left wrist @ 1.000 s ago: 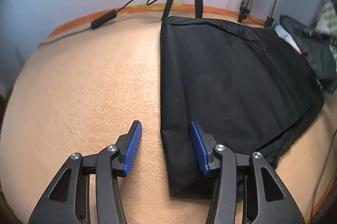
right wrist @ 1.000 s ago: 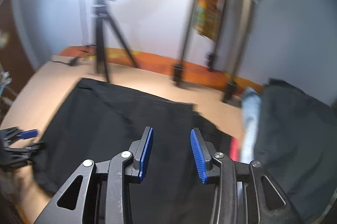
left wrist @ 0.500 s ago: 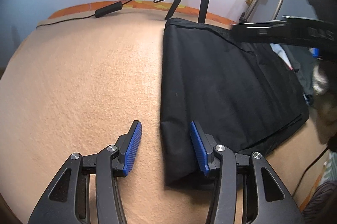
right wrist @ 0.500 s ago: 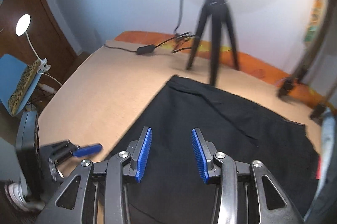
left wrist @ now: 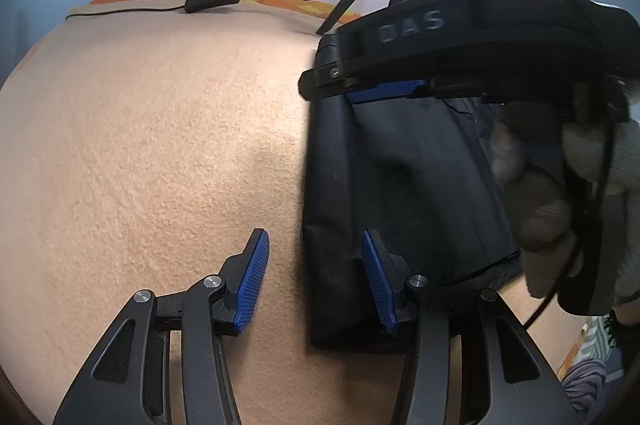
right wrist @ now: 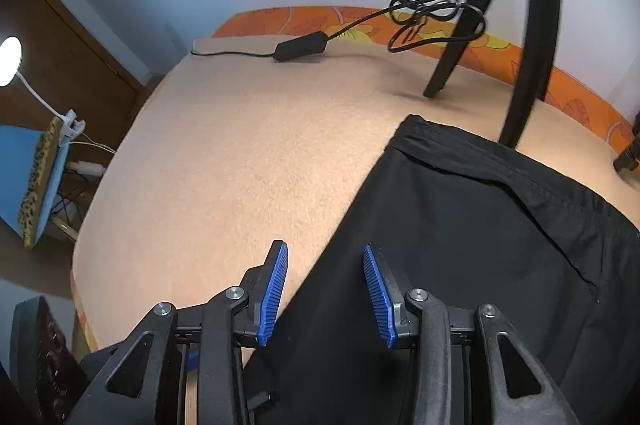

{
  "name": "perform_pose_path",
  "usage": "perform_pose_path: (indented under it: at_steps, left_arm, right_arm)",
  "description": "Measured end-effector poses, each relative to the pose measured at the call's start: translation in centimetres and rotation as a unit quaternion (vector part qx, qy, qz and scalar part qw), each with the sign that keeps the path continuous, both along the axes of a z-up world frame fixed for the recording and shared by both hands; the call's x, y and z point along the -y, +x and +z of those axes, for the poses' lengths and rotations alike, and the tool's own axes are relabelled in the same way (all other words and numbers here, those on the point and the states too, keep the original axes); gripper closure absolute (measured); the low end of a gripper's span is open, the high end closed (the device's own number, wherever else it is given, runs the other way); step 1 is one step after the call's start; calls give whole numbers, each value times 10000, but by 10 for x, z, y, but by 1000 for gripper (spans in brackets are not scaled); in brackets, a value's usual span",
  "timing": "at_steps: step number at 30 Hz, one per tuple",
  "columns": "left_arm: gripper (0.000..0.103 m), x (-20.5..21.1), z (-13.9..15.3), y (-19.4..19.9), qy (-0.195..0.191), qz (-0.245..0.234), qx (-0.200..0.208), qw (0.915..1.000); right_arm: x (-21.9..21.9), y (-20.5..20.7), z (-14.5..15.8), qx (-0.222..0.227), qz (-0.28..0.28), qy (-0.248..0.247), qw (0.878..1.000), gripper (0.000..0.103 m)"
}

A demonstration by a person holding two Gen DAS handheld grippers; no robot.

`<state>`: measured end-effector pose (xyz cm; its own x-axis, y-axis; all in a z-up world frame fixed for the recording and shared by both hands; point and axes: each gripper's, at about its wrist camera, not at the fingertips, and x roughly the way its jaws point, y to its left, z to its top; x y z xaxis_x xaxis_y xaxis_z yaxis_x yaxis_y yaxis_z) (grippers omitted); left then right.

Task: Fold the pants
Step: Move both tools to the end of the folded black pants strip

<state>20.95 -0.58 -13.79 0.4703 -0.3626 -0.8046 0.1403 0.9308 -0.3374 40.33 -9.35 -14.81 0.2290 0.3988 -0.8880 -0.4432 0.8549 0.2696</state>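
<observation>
Left wrist view: the left gripper (left wrist: 314, 279) is spread, straddling the left edge of the folded black fabric pants (left wrist: 400, 185) on the tan textured blanket (left wrist: 160, 145). The right gripper (left wrist: 384, 83) reaches over the pants.

Right wrist view: the right gripper (right wrist: 325, 291) is spread, empty, above the pants' (right wrist: 480, 245) left edge.

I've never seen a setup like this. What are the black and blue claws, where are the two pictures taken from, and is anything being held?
No robot here: a person holds a two-finger hand-held gripper in each hand, with a camera on each looking along its blue fingers. One picture is from the left hand-held gripper, the other from the right hand-held gripper. Both are open and hold nothing. Black pants lie flat on a peach-coloured cover, and each gripper straddles their left edge. A tripod and a cable stand behind. The left view also shows the right gripper from the side.
</observation>
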Motion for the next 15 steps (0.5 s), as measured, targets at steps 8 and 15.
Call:
perform_pose_path:
  at_steps: [8, 15]
  left_arm:
    - [56, -8, 1, 2, -227, 68, -69, 9997]
    - [56, -9, -1, 5, -364, 120, -151, 9992]
  right_arm:
    - [-22, 15, -16, -336, -49, -622, 9975, 62]
    - [-42, 7, -18, -82, 165, -1324, 9910, 71]
